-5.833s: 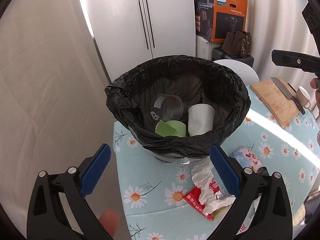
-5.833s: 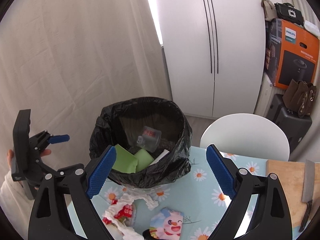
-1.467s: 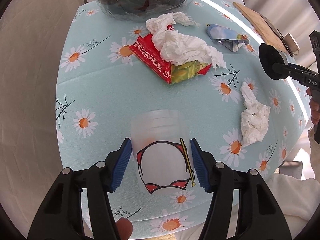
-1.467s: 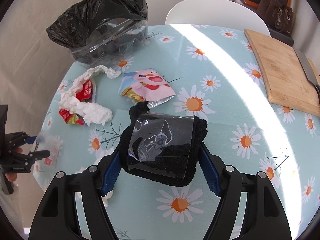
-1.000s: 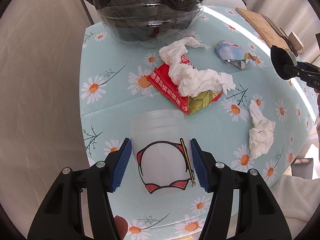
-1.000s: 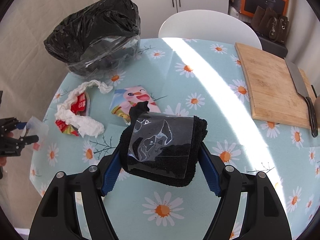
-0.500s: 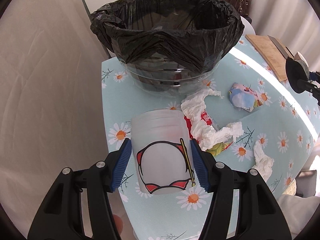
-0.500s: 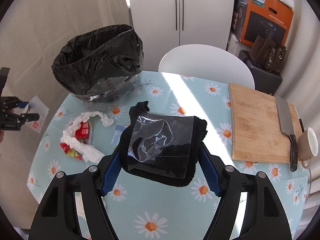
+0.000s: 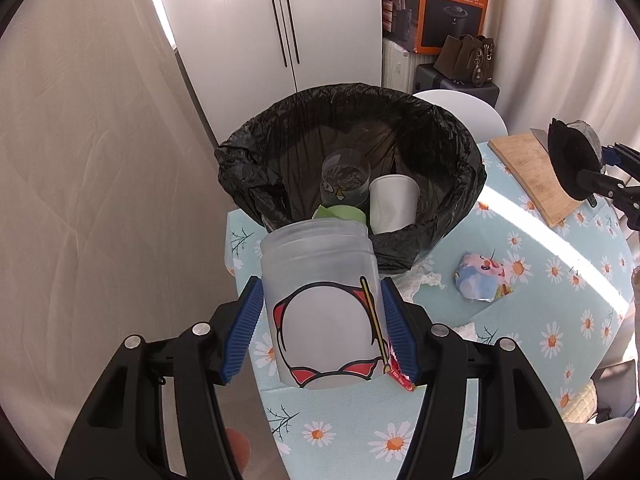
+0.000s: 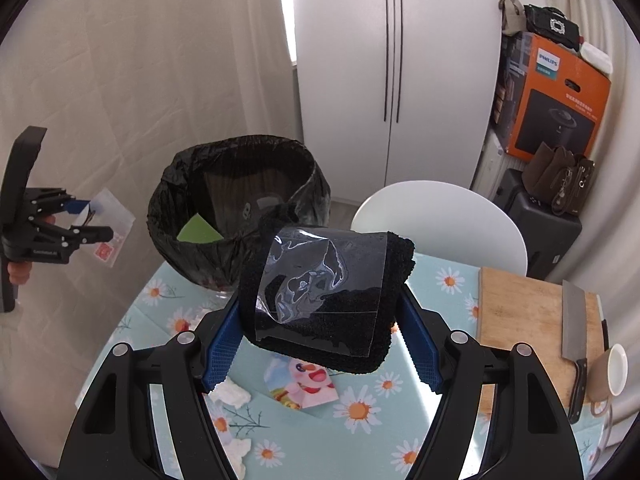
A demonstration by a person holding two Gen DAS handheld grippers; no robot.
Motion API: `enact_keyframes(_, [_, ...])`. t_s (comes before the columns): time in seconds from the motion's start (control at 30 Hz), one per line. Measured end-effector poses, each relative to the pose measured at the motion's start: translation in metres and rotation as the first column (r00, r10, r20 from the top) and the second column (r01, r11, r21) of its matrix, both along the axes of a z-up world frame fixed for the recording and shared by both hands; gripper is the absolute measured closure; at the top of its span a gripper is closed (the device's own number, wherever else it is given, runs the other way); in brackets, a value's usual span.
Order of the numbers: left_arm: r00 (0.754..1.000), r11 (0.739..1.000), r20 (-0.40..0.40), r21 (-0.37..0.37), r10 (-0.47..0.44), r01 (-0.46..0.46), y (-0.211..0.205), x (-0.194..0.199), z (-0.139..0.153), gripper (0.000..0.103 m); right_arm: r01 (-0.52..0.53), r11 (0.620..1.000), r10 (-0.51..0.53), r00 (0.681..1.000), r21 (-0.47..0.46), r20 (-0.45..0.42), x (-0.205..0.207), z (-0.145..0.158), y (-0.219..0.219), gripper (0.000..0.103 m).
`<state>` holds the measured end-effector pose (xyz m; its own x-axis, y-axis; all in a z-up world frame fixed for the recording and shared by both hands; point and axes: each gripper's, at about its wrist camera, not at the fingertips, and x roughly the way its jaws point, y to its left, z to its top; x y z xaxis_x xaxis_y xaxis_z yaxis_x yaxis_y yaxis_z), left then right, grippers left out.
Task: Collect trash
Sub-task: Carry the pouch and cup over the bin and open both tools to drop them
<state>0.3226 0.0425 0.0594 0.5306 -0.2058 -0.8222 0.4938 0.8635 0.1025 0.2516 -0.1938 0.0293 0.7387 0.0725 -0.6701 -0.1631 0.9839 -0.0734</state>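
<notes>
The left gripper (image 9: 322, 330) is clamped on a frosted plastic cup (image 9: 320, 304), one blue pad against each side wall. The cup is held in the air above the near edge of the table (image 9: 532, 292), just short of the bin (image 9: 460, 200). Its long axis runs along the fingers, with the open mouth pointing forward and up toward the bin and the base toward the camera; the printed red and black figure faces the lens.

The right gripper (image 10: 320, 340) is closed on a black cloth bundle (image 10: 384, 344) with a clear plastic sheet (image 10: 320, 280) lying over its front. The bundle sits crosswise between the pads, its longer side running from finger to finger, raised over the table on the side away from the left gripper.

The bin, lined with a black bag, stands at the table's far edge and holds a white paper cup (image 9: 394, 204), a clear cup (image 9: 346, 178) and green paper (image 9: 340, 213). A cartoon wrapper (image 9: 482, 276) lies on the daisy cloth, and a cutting board (image 10: 520, 312) carries a knife (image 10: 574, 340).
</notes>
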Motion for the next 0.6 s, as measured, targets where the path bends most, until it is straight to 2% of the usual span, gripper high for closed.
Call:
enact_keyframes(0.3, [0.991,0.993,0.117,-0.094,-0.059,0.071,-0.017,0.014,0.023,0.043,-0.087,0.996,0.087,0.996,-0.003,0.022,0.027,0.015,0.033,0.035])
enact_keyframes(0.47, [0.986,0.986,0.136,-0.128,-0.091,0.109,-0.026,0.023,0.021,0.043,-0.138,0.99,0.137,0.99,0.04,0.037,0.043,0.023,0.047,0.035])
enact_keyframes(0.6, [0.99,0.973,0.115,-0.204,-0.083,0.105,-0.029,0.033,0.016,0.043,-0.178,0.979,0.176,0.984,0.096,0.037,0.059,0.026,0.053,0.035])
